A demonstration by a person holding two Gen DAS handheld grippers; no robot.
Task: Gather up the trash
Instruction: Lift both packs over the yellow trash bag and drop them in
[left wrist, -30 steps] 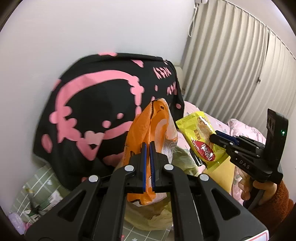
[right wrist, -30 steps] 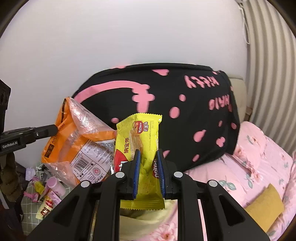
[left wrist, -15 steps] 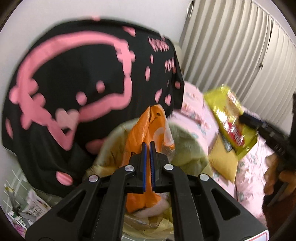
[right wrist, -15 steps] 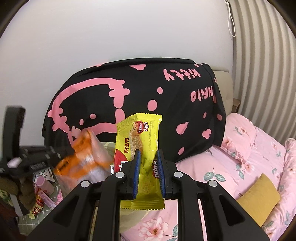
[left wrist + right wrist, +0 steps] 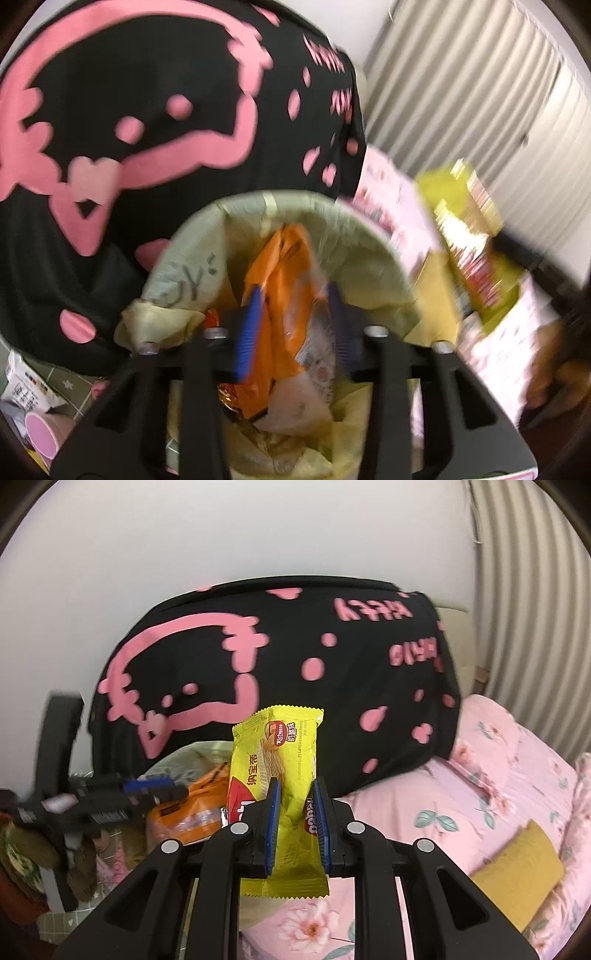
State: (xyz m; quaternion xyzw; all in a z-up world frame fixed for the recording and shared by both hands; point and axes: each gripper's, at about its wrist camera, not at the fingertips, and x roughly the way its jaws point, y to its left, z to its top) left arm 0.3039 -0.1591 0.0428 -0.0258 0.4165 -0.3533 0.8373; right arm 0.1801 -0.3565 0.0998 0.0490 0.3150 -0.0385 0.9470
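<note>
Left gripper (image 5: 291,325) is hanging over the trash bin (image 5: 369,236), and its blue pads are standing apart, one on each side of the orange snack bag (image 5: 284,295). I judge that the bag is being let go, though the blur makes it hard to say if a pad is touching it. The bag is sitting upright inside the bin's yellowish liner (image 5: 162,317), on top of other wrappers.

Right gripper (image 5: 295,827) is clamping the yellow wafer wrapper (image 5: 277,760) near its lower half and is holding it upright above the pink floral bedding (image 5: 480,794), beside the bin and not over it.

To do this step well, the left one should be opening fully and lifting straight up, so the pads are not dragging the bag out again. Then the right one should be bringing the wrapper over the middle of the opening before releasing, because a light wrapper may catch on the rim or slide onto the bed.
</note>
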